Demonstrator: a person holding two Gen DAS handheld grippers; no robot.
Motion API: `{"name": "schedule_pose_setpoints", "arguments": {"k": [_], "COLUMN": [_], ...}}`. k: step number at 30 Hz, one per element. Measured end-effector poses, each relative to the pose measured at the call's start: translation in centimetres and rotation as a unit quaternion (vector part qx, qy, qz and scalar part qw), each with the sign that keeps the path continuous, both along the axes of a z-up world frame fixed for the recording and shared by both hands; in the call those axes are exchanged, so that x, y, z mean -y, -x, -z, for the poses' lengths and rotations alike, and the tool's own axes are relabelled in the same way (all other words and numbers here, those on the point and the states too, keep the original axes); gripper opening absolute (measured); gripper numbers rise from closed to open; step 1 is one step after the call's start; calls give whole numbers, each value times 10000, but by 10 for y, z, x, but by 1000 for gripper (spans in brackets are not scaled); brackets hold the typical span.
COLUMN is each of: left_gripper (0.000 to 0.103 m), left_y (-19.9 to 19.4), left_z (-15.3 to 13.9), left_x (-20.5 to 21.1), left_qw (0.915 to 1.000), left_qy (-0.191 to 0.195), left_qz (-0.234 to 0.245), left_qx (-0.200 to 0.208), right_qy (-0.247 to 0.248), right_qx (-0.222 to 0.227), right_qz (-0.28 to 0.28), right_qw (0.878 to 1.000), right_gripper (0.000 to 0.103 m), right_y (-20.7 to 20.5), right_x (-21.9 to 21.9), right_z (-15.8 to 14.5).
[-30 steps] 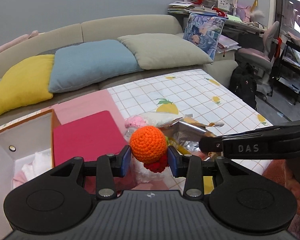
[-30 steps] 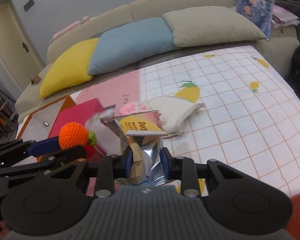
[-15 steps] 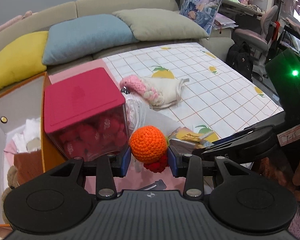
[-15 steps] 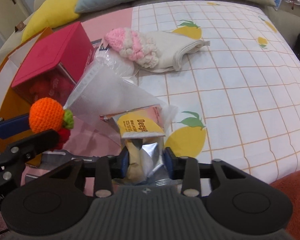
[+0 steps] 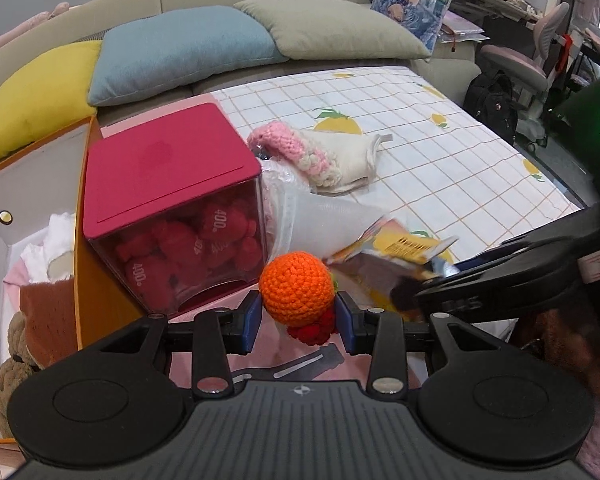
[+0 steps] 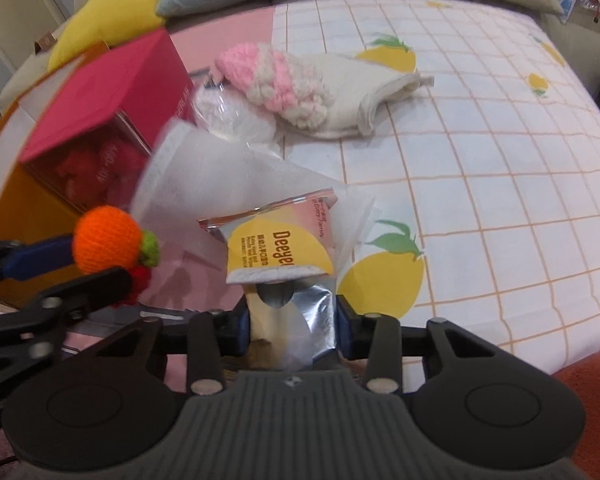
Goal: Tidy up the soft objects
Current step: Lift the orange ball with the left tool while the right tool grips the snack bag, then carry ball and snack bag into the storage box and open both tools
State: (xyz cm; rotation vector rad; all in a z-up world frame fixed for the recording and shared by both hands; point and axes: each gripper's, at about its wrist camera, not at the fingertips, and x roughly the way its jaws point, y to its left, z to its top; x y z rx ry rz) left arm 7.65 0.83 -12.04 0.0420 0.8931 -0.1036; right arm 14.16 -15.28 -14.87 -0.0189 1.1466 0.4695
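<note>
On the bed, in a room with sofa cushions and a cluttered desk, sorting looks partly done: the box at left holds some soft things, while a folded cloth and knit piece lie loose. Left gripper is clamped on an orange ball; right gripper on a wipes packet (both off the bed).
</note>
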Motion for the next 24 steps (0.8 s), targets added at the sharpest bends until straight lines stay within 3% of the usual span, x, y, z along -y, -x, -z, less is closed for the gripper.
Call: {"name": "schedule_pose_setpoints", "arguments": {"k": [7,12,24], "left_gripper": [44,44,44], "left_y": [-10,-8,18], "left_z": [5,2,-71], "left_x": [-1,-3,-11], "left_qw": [10000,10000,9958], "left_qy": [-32,-45,-21], "left_qz": [-44,-54,-6], "left_qx": [-19,2,920], "right_qy": [-504,-983,-1350], "right_qx": [166,88,655], "right_qz": [-156,86,180], "right_qw": [9985,9951,9885], "right_gripper": [40,40,40], "right_y": [9,4,2], "right_x": [10,29,29], "right_z": [-34,-52,-109]}}
